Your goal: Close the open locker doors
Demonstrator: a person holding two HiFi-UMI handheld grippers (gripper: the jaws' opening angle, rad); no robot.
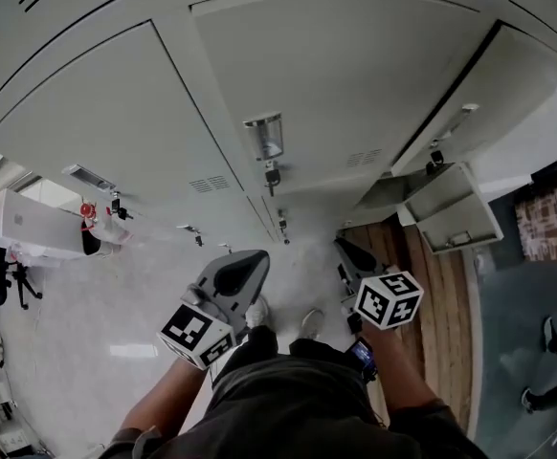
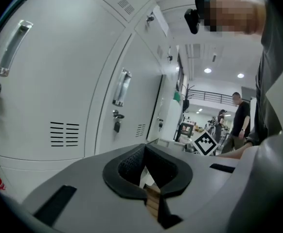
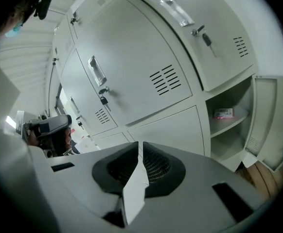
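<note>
The person faces a bank of lockers (image 1: 336,75) with both grippers held low and near the body, tips aimed at the bottom rows. Most doors in sight are flush and shut.

The one plainly open sits low on the right. Its door (image 1: 458,220) swings out over the wooden floor (image 1: 441,295), baring a shelf (image 3: 231,125) with a small box (image 3: 224,113) on it.

The right gripper (image 1: 347,254) is the nearer tool, to the left of that door and well apart from it. Its jaws are all but together, with only a thin slit and nothing in it. That suits the job, since a door wants a push from a blunt tip rather than a grasp.

The left gripper (image 1: 243,268) is empty too, its pads meeting at the tip, and it hangs before closed doors with no obvious work there.

Far left a white panel (image 1: 37,224) juts out — possibly another open door, though I cannot be sure.

The likely next move is to carry the right gripper round to the door's outer face and press it home — steadily, so it does not bounce back.
</note>
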